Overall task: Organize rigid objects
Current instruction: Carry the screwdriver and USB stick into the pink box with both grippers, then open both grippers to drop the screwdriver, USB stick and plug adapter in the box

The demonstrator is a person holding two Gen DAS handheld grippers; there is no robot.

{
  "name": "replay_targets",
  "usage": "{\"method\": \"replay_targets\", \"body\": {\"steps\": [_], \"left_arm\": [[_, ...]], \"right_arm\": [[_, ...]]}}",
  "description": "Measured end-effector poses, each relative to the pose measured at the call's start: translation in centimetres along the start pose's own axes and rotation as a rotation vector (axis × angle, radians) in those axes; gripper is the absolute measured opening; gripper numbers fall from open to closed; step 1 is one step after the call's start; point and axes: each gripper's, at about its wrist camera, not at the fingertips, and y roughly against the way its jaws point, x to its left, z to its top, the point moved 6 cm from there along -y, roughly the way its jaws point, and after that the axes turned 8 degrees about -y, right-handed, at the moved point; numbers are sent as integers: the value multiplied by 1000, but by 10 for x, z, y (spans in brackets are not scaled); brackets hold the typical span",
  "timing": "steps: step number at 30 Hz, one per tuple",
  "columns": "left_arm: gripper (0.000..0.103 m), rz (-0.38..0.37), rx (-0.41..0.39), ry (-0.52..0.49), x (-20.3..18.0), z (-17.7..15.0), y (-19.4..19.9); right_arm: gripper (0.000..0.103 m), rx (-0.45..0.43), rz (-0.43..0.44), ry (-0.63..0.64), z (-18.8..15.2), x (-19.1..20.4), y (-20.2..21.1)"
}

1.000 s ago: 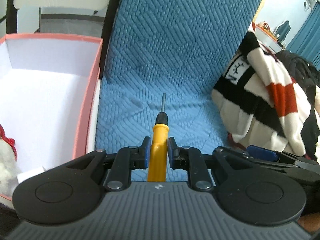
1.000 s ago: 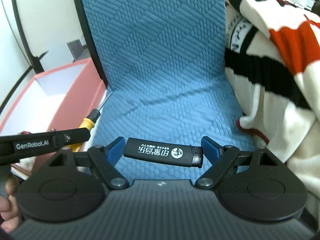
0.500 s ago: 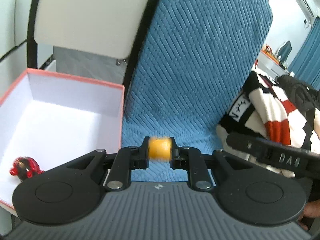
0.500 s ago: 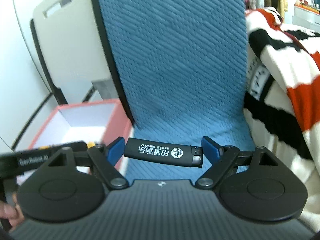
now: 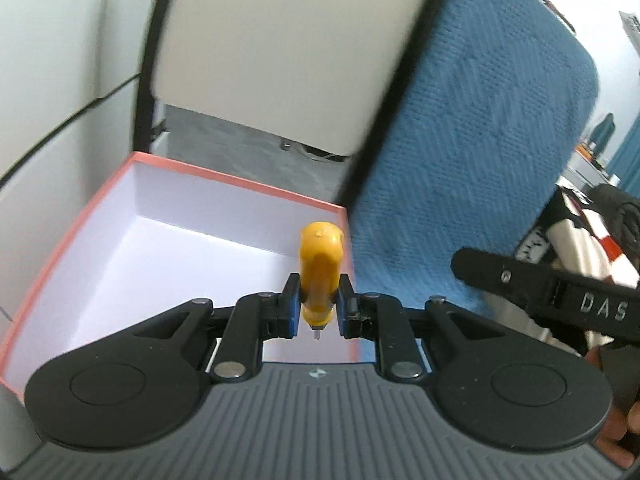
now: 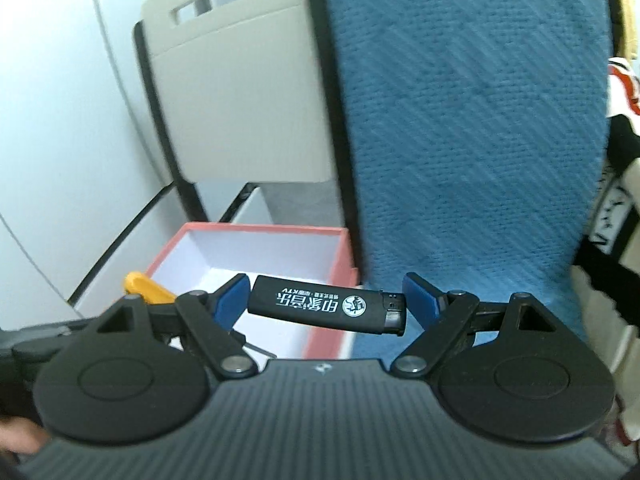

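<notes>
**Both grippers loaded, held by the pink box**

Landmark = pink box [image 5: 240,184], open top, white inside, pink rim. It sits just left of a chair w/ blue cover [image 5: 480,160]; a beige chair back [image 5: 280,40] rises behind it.

Left gripper [image 5: 318,312]: clamped tight on a yellow screwdriver [image 5: 320,264]. Blue pads squeeze the handle from both sides. Handle butt points away from the camera, metal tip points back toward it and pokes out below the pads. In the left wrist view the screwdriver hangs over the box's right part, near its right wall. Whether it's above the rim or lower, can't tell. In the right wrist view the yellow handle shows at the box's left front edge, w/ the thin metal shaft running toward the box interior.

Right gripper [image 6: 324,304]: jaws spread wide, gripping a black lighter [image 6: 326,305] end to end, lengthwise betw. the blue pads. White print on its side, cap end to the right. Lighter is seen in front of the box's right wall & front right corner.

Right of the box, past the blue cover: striped black/white/red cloth [image 5: 576,240]. A hand is partly visible at the lower right edge of the left wrist view.
</notes>
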Motion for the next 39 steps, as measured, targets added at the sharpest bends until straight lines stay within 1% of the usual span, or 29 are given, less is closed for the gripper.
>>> {"method": "replay_targets", "body": {"steps": [4,7,9,14,17,22,27,28,29,30,32,39], "left_arm": [[21,38,16,30,37,-5,0],[21,59,54,58,60,-15,-4],[21,73,83,67,74,-23,-9],[21,86,150,80,95,-42,-19],[21,83,170,91,100,-50,-25],[21,62,190,116,104,-56,-30],[23,67,191,145,105,-54,-26],[24,70,189,142,104,-53,-24],[28,74,188,135,104,-51,-21],[34,80,186,129,102,-49,-19],[37,92,170,118,100,-44,-10],[41,110,115,82,78,-25,25]], "right_arm": [[85,46,13,8,-14,18,-22],[85,98,27,19,-30,29,-40],[85,128,21,26,-40,33,-51],[85,204,2,23,-69,38,-76],[86,247,-11,30,-84,40,-86],[86,249,-46,68,-91,43,-94],[86,263,-26,50,-89,40,-92],[91,268,-15,43,-89,39,-91],[96,266,-7,34,-87,39,-89],[96,258,-4,30,-86,39,-88],[96,245,-8,32,-83,40,-84],[96,189,33,34,-69,50,-55]]}}
